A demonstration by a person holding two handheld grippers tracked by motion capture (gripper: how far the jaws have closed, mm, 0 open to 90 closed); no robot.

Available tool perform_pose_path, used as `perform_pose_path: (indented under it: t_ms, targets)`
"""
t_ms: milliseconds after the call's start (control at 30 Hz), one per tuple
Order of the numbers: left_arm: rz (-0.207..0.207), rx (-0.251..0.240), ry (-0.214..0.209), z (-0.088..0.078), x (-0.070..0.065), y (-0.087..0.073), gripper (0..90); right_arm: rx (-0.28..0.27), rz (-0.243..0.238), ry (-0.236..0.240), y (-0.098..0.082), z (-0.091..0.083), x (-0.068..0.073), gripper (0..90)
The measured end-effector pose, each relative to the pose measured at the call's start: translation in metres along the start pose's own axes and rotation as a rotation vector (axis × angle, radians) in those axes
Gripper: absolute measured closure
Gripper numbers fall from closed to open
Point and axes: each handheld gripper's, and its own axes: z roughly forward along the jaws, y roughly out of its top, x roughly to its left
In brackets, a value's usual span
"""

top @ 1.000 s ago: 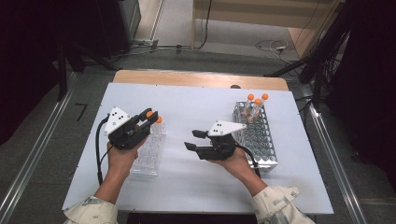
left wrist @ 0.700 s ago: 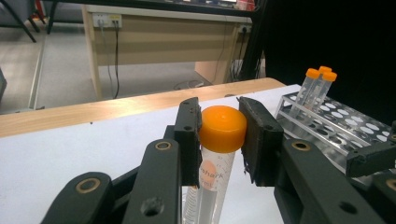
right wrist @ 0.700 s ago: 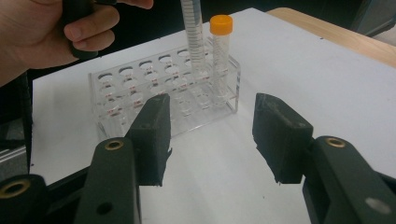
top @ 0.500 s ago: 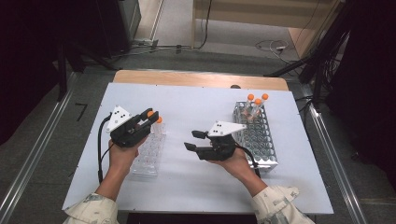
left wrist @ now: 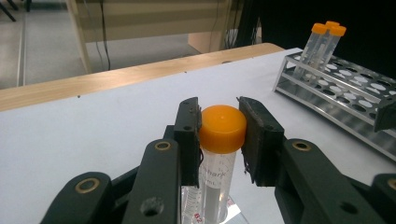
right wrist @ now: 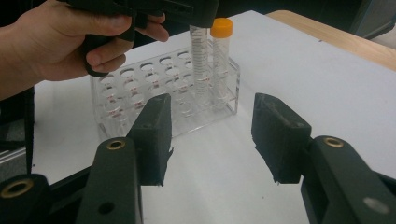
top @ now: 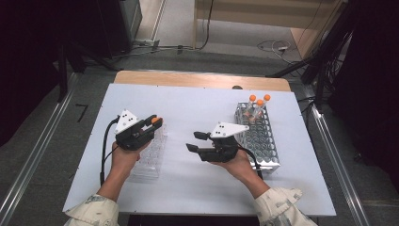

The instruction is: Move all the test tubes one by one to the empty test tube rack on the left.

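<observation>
Orange plastic is capping the tube (left wrist: 219, 158) that the left claw (left wrist: 219, 135) is grasping: the two black pads are pressing on either side of the smooth, rounded cap, and below it the clear tube body is hanging straight down, showing faint grey lettering, a pale fill inside and red graduation marks near the bottom. In the high view the left claw (top: 153, 123) is sitting over the far end of the clear plastic rack (top: 149, 157), which is lying on the left part of the white desk (top: 188, 108). In the right gripper view the rack (right wrist: 163, 100) is showing rows of round holes, with the gripped tube and a second orange-capped tube (right wrist: 220, 65) standing upright side by side at its far end, touching or nearly so.

Out to the right, the right claw (top: 195, 141) is resting released, its jaws standing apart with nothing between them, pointing left towards the clear rack. Just beside that hand on its right, a metal rack (top: 261, 141) is lying on the desk, holding three more orange-capped tubes (top: 258, 107) clustered at its far end.
</observation>
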Motion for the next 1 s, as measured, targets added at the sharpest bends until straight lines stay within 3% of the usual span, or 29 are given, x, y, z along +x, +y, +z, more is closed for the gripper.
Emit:
perform_pose_path:
  t_ms: [200,300,600,800,1000]
  targets:
    - [0.036,0.004,0.017,0.0,-0.004,-0.002,69.1,0.0,0.002,-0.001,0.0,0.0,0.0,46.1]
    - [0.049,0.007,0.014,0.0,-0.004,-0.002,64.0,0.0,0.003,-0.002,0.0,-0.001,0.0,46.2]
    - [0.025,-0.01,0.0,-0.002,-0.004,-0.001,56.7,-0.025,0.006,-0.022,0.001,-0.005,-0.001,46.4]
    - [-0.017,-0.025,0.005,-0.005,-0.007,0.002,39.2,-0.061,0.01,-0.055,0.002,-0.021,-0.006,46.6]
    - [-0.024,-0.042,0.023,-0.01,-0.009,0.004,33.4,-0.102,0.043,-0.138,0.0,-0.044,-0.019,41.6]
